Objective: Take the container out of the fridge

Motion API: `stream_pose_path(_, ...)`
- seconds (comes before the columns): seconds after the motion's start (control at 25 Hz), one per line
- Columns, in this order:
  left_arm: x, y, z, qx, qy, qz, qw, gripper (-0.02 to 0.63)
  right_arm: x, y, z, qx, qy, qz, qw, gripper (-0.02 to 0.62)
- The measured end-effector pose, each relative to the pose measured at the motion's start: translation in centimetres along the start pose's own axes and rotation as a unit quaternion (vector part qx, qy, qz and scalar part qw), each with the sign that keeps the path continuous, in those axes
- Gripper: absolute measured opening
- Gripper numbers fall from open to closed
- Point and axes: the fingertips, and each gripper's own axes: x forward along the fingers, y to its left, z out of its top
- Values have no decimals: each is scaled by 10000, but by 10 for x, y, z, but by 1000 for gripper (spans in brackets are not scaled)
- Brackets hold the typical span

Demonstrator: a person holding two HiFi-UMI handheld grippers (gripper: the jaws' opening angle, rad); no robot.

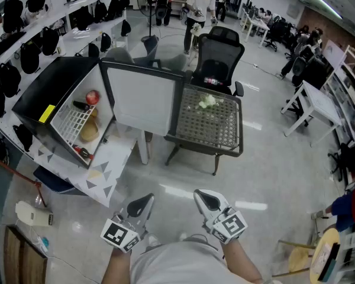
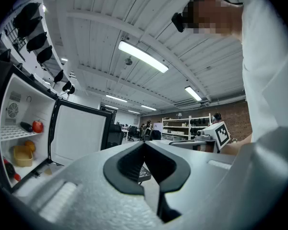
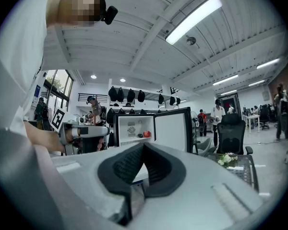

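Yellow container (image 1: 90,130) sits in lower compartment of open fridge (image 1: 47,90), under shelf with red apple (image 1: 92,97). Fridge stands on desk (image 1: 109,164). Left gripper (image 1: 145,199) and right gripper (image 1: 204,195) well apart from it — jaws closed, empty. Best: part jaws first, enter low, level — clear of shelf.

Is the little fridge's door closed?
No, the fridge door is swung wide open, and a red fruit shows inside.
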Motion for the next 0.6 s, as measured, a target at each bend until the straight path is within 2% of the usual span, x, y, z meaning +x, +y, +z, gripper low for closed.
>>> stream_pose_path(0.2,-14,18,-5,-103,81,82,9999,7,16,14,3,124,-33,16,9999,2)
stream_pose_path(0.44,-36,45,-10,-129,151,111,9997,8,36,19,-2,459,-203,-281,9983,3)
stream_pose_path(0.6,-47,61,-20,-111,229,108,9996,8,52,31,-8,425,-147,-335,9984,3)
